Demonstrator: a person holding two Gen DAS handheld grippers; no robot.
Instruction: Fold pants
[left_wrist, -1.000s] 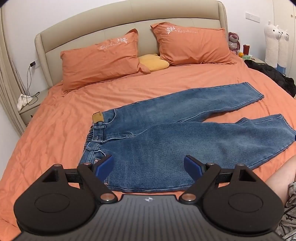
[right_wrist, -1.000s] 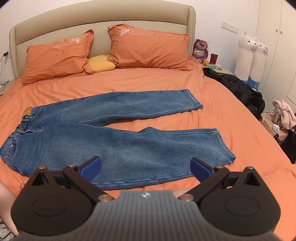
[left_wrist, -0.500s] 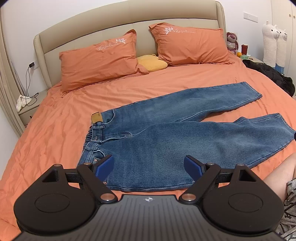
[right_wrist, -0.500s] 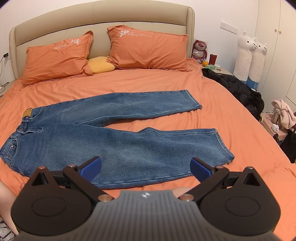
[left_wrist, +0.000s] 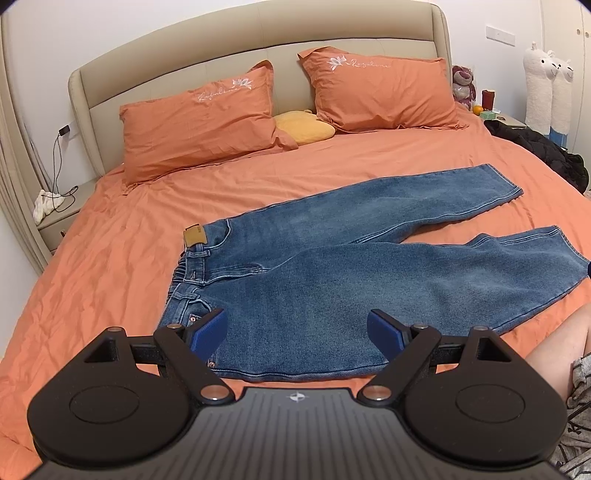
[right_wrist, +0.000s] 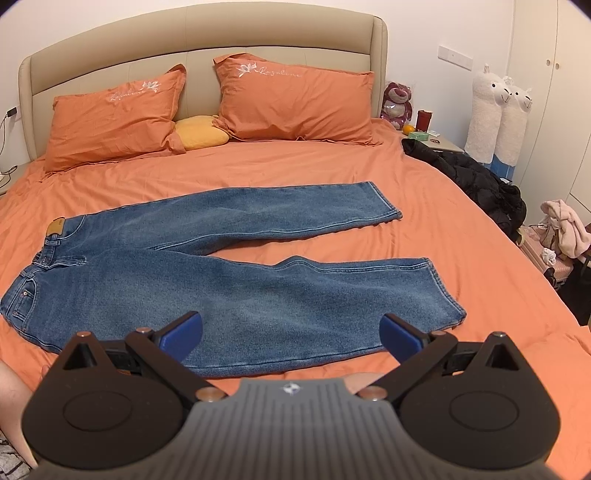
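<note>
My blue denim pants (left_wrist: 369, 280) lie flat and unfolded on the bed with the orange sheet (left_wrist: 110, 258), filling the middle of both views. The waist with its tan patch is toward the left of each frame, and the two legs reach out to the right and spread apart like a V.

My left gripper (left_wrist: 297, 330) sits at the bottom of its frame. Its two blue pads (left_wrist: 208, 330) are spread wide and hold nothing. Past them I see the waist end of the pants.

My right gripper (right_wrist: 291, 332) sits low in its frame too. Its blue pads (right_wrist: 183, 332) are also spread wide and pinch nothing. The near leg shows between them.

Two orange pillows (right_wrist: 114, 118) lean on the beige headboard (right_wrist: 203, 33) at the top, with a small yellow cushion (right_wrist: 201, 133) between them. A black jacket (right_wrist: 476, 181) lies at the bed's right edge.
</note>
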